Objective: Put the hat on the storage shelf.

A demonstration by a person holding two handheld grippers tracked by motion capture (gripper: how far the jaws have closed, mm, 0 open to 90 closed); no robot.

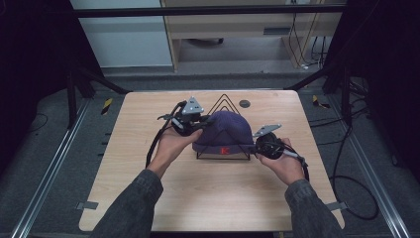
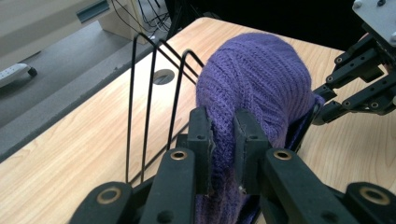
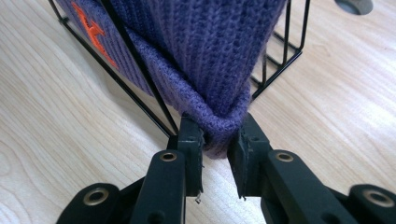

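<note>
The purple beanie point(image 1: 224, 133) sits draped over a black wire rack point(image 1: 226, 105) mid-table. The left gripper point(image 2: 223, 140) and right gripper point(image 3: 218, 140) each pinch its knit at opposite ends — uneven lifting could snag it on the wires or tip the rack.

We take this for a lab or test room set up for recording. We work at a small wooden table point(image 1: 208, 198) with a round cable hole point(image 1: 244, 103) near its far edge, standing on grey carpet point(image 1: 44, 163). Metal floor rails point(image 1: 47, 173) run along the left and right sides, and black frame struts point(image 1: 96, 79) rise at the far corners, marked with yellow-and-black hazard tape point(image 1: 106, 105). Loose black cables point(image 1: 346, 168) trail over the floor at right. Beyond the far edge we see a pale wooden desk point(image 1: 237, 25) with more wiring hanging under it, and a white power strip point(image 2: 14, 74) lying on the floor at far left.
</note>
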